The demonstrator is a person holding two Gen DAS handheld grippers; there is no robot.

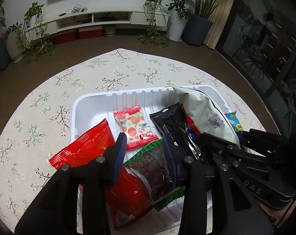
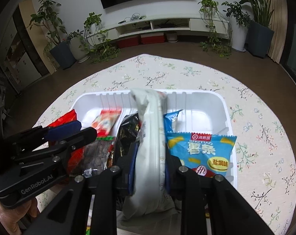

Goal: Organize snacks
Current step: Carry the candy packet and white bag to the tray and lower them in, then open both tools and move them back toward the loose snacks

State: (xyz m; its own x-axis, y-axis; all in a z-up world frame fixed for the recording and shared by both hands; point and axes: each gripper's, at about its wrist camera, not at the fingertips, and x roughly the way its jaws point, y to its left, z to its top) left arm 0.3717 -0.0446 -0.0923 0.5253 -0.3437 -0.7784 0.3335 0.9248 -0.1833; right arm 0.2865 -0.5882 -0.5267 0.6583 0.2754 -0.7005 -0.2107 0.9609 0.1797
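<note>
Seven snack packets, by our count, already lie inside the white tray (image 1: 93, 99), so we judge the gathering nearly complete; what remains is to release the two packets at the grippers and tidy the overlapping pile. No loose packet shows on the floral tablecloth (image 1: 50, 90).

The pale grey-white bag (image 2: 151, 137) stands on edge along the tray's middle, its top against the far wall. The right gripper (image 2: 149, 168) pinches its lower part between the blue pads. The green-edged packet of dark pieces (image 1: 157, 168) lies near the tray's near edge, between the fingers of the left gripper (image 1: 146, 154); these stand partly spread, and we cannot tell whether the pads press on it.

A red packet (image 1: 89, 148) overhangs the tray's left rim. The peach-print packet (image 1: 134, 127) and the black packet (image 1: 173, 121) lie mid-tray. The blue crisp packet (image 2: 202, 152) rests toward the right wall.
</note>
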